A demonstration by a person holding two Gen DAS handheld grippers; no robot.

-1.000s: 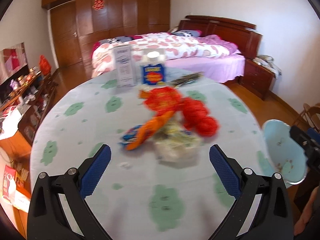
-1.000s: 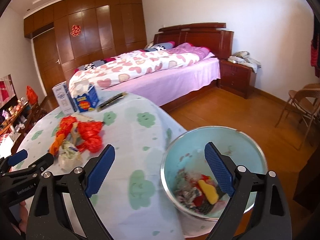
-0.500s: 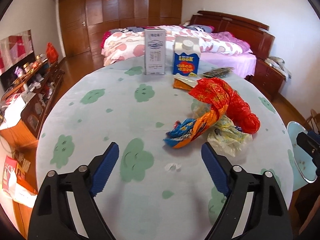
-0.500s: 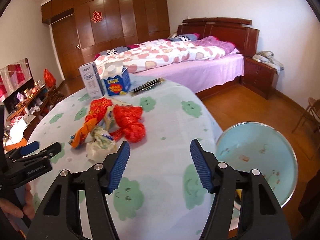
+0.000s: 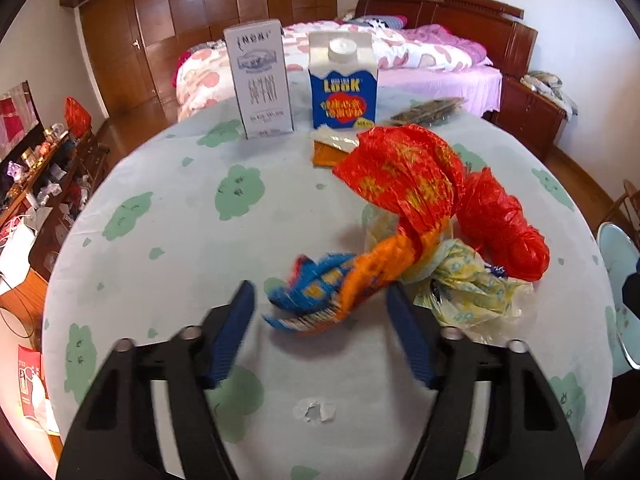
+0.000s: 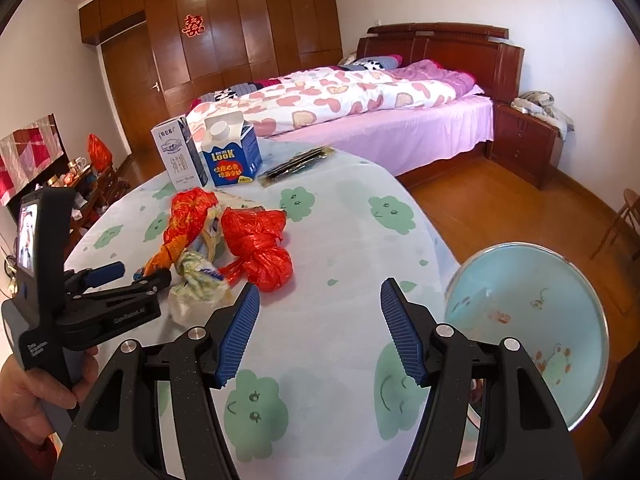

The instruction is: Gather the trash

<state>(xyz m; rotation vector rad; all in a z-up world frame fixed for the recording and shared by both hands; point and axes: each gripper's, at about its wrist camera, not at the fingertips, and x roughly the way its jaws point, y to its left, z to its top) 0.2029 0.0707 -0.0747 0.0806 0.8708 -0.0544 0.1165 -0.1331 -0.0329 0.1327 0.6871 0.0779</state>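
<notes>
A heap of trash lies on the round table: an orange and blue snack wrapper [image 5: 324, 292], a red printed plastic bag [image 5: 404, 168], a crumpled red bag [image 5: 500, 224] [image 6: 260, 244] and a pale yellow bag [image 5: 468, 284] [image 6: 196, 284]. My left gripper [image 5: 320, 312] is open, its blue pads either side of the wrapper's end, not touching it; it also shows in the right wrist view [image 6: 128, 276]. My right gripper [image 6: 320, 324] is open and empty above the table's right part. A light blue basin [image 6: 532, 328] stands off the table edge at the right.
A white carton [image 5: 260, 80], a blue LOOK carton [image 5: 344, 84] and a dark flat packet [image 5: 428, 110] stand at the table's far side. A torn paper scrap [image 5: 314, 412] lies near me. A bed [image 6: 360, 108], a nightstand [image 6: 524, 140] and a wardrobe [image 6: 240, 28] are behind.
My left gripper moved forward and right to the orange and blue wrapper, its pads closer together. My right gripper shifted slightly; the basin is larger at its right.
</notes>
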